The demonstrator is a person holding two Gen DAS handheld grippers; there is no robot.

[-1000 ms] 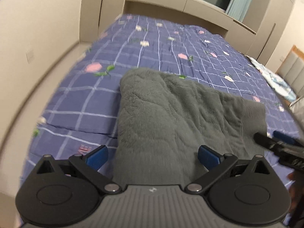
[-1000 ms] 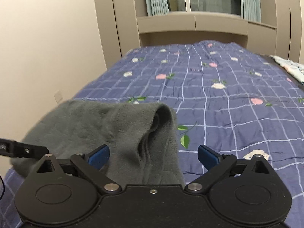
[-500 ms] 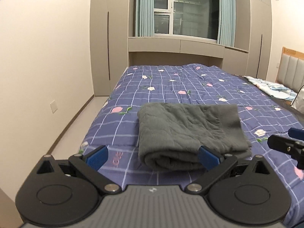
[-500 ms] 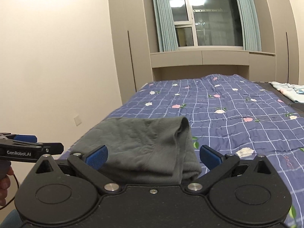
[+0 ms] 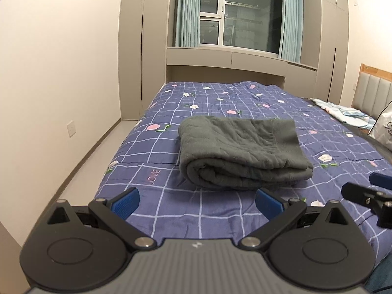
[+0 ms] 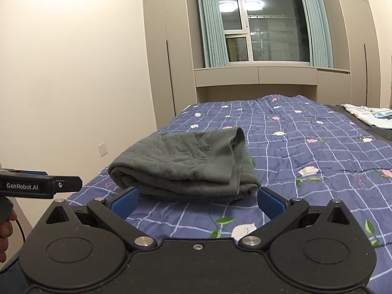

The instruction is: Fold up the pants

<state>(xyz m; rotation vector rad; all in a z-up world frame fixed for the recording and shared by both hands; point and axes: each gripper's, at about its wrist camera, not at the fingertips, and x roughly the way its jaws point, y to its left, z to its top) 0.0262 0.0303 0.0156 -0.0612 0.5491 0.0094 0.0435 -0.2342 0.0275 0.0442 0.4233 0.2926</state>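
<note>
The grey fleece pants (image 5: 240,149) lie folded in a thick, compact rectangle near the front left corner of the bed (image 5: 171,122); they also show in the right wrist view (image 6: 186,164). My left gripper (image 5: 196,202) is open and empty, held back from the near edge of the pants. My right gripper (image 6: 197,202) is open and empty, just short of the pants. The right gripper's fingers (image 5: 360,192) show at the right edge of the left wrist view; the left gripper's finger (image 6: 41,186) shows at the left of the right wrist view.
The bed has a blue checked quilt with flowers (image 6: 306,142). A wall with a socket (image 5: 71,128) and a strip of floor (image 5: 98,147) lie to the left. Light blue bedding (image 6: 367,116) and a white bag (image 5: 383,129) sit at the right. Wardrobes and a window stand behind.
Both grippers have pulled back and risen away from the pants; a second ago they were close over the fabric. The pants now lie folded and untouched.
</note>
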